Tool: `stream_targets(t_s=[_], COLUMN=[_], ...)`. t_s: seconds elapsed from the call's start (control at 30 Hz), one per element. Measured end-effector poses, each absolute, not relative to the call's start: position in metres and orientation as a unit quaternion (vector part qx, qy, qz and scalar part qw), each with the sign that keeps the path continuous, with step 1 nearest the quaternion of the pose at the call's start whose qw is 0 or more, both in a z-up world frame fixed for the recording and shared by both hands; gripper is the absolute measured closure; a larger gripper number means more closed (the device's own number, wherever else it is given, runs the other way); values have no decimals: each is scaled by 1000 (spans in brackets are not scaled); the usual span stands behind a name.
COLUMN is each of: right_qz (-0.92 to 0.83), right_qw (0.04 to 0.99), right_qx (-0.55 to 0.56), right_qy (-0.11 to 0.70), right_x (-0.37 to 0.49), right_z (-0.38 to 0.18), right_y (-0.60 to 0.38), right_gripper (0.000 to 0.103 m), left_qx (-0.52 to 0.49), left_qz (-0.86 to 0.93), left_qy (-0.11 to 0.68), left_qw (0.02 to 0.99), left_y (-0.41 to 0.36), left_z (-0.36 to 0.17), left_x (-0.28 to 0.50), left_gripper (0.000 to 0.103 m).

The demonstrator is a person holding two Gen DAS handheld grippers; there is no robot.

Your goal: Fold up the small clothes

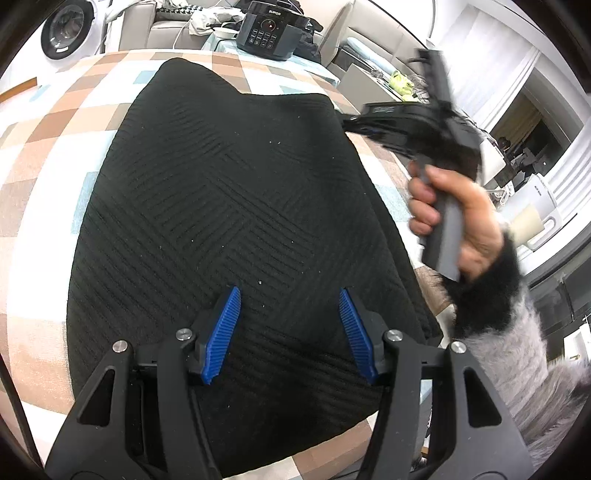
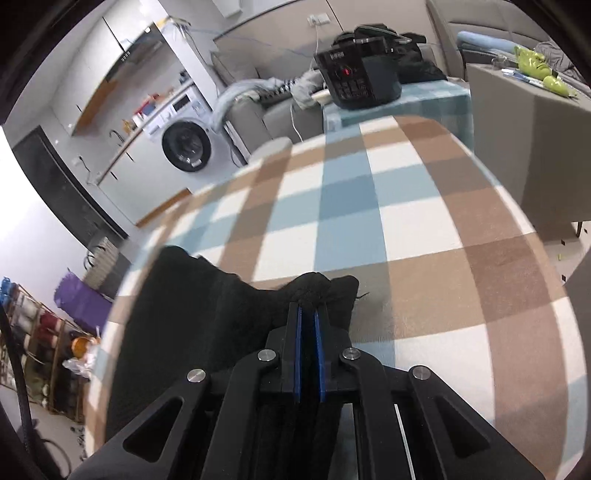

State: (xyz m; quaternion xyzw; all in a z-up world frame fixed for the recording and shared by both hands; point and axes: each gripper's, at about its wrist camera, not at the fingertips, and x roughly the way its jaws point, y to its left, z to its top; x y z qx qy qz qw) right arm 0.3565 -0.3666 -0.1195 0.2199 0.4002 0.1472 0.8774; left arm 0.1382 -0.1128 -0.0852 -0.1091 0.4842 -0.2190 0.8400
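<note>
Blue-padded fingers (image 1: 231,325) of the left gripper (image 1: 290,295) are seen spread wide apart above the black garment (image 1: 236,221), with nothing held between them; whether the tips touch the cloth cannot be told. Between and beyond them the garment is laid flat, its ribbed knit marked by diagonal and crossing lines and dotted with small pale specks. On the right wrist view, the right gripper (image 2: 309,314) is seen with its fingers (image 2: 298,343) pressed nearly together on a bunched edge of the same black garment (image 2: 192,317), a wad of cloth being pushed out just past the tips while the rest trails off to the left. The garment is carried by a desk (image 1: 48,155) covered in a checked cloth of brown, white and pale blue squares. To the right in the left view, the right hand (image 1: 454,221) is seen, blurred, wrapped around a grey handle, with a fuzzy black and grey sleeve (image 1: 517,321) at the wrist. At the far end of the desk a black cooker (image 1: 271,31) is stood, on which the word "SUPOR" can be read above a button panel. A white washing machine (image 2: 184,142) is visible further back.
</note>
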Motion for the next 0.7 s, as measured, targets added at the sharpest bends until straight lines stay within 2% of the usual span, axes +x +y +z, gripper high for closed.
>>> stream_targets(t_s=[0.13, 0.2, 0.37, 0.5, 0.67, 0.7], right_qz=[137, 130, 162, 224, 236, 231], right_qw=[879, 872, 864, 840, 821, 823], right_qx=[213, 221, 254, 275, 282, 274], right_qy=[404, 418, 404, 410, 437, 440], right_x=[359, 355, 304, 267, 272, 276], right_z=[-123, -122, -100, -94, -111, -114], right_y=[-364, -370, -389, -378, -345, -340], right_gripper=[95, 91, 87, 68, 70, 86], left_qx=[-108, -110, -119, -126, -129, -131], left_qz=[-219, -217, -213, -209, -196, -192], left_qy=[484, 483, 482, 472, 463, 460], left_qw=[841, 841, 842, 847, 855, 857], left_y=[-114, -114, -113, -108, -97, -93], left_z=[-85, -84, -82, -77, -69, -66], left_x=[137, 135, 134, 131, 126, 123], left_gripper=[50, 50, 50, 50, 50, 50])
